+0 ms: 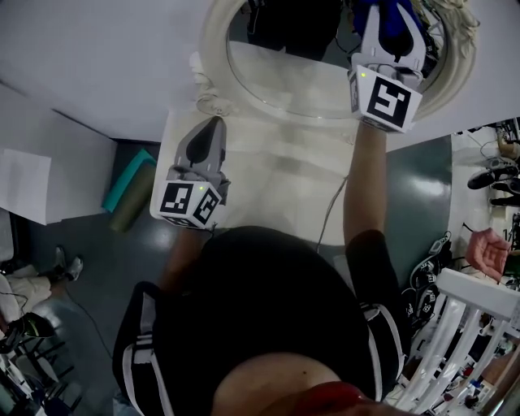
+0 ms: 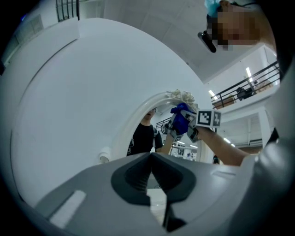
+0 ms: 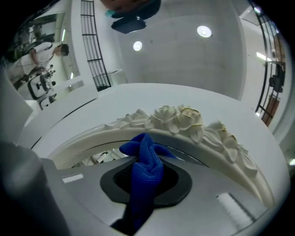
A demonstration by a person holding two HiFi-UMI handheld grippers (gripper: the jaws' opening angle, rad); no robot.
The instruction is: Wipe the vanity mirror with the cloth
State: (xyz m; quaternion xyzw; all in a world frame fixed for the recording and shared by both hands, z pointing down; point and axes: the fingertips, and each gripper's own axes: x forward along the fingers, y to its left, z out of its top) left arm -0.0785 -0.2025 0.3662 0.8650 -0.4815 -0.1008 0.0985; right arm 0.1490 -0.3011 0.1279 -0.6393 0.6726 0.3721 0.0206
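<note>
The oval vanity mirror (image 1: 284,77) in a cream carved frame (image 1: 213,49) stands at the back of the white vanity top (image 1: 276,187). My right gripper (image 1: 393,18) is raised at the mirror's upper right edge, shut on a blue cloth (image 1: 400,16). In the right gripper view the bunched cloth (image 3: 145,161) sticks out between the jaws, just below the frame's flower ornament (image 3: 179,117). My left gripper (image 1: 215,123) hovers over the vanity's left side, shut and holding nothing. From the left gripper view (image 2: 151,156) I see the frame (image 2: 133,124) and the cloth (image 2: 180,120) ahead.
A thin cable (image 1: 329,213) runs over the vanity top. On the floor to the left lies a teal roll (image 1: 130,183). To the right are a white rack (image 1: 467,321), another person's hand (image 1: 487,252) and shoes (image 1: 487,177). A white wall sits behind the mirror.
</note>
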